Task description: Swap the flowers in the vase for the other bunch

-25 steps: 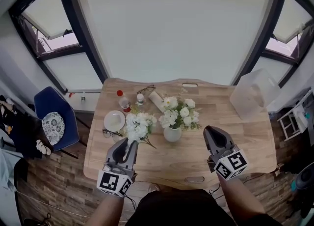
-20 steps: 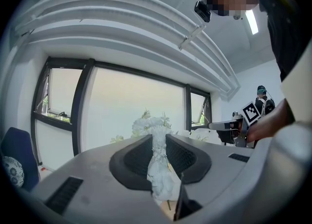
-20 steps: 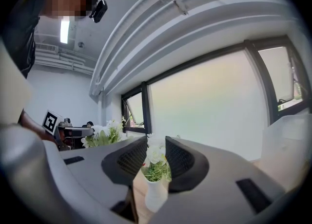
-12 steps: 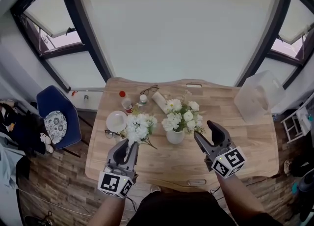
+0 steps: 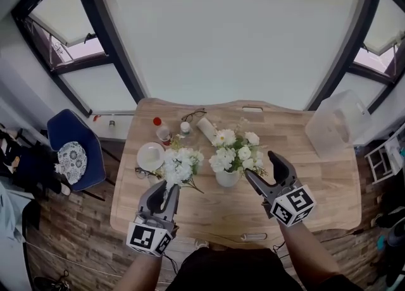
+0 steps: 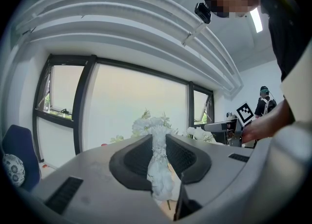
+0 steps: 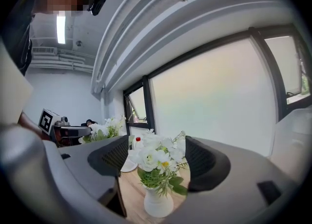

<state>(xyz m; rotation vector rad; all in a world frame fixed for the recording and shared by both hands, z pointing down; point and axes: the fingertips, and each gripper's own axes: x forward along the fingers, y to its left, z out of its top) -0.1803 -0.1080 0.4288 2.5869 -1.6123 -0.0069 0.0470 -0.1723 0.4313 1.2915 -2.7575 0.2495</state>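
A small white vase stands mid-table holding a bunch of white flowers with green leaves. In the right gripper view the vase and its flowers sit ahead of the jaws. My right gripper is just right of the vase, its jaws opening wide with nothing pressed between them. My left gripper is shut on the wrapped stem of the other white bunch, held up left of the vase.
A wooden table carries a white plate, a red-capped bottle, a small jar, a rolled white cloth, glasses and a clear plastic box. A blue chair stands at the left.
My right gripper has gone from shut to wide open and moved left, closer to the vase. The left gripper with its bunch has stayed where it was.
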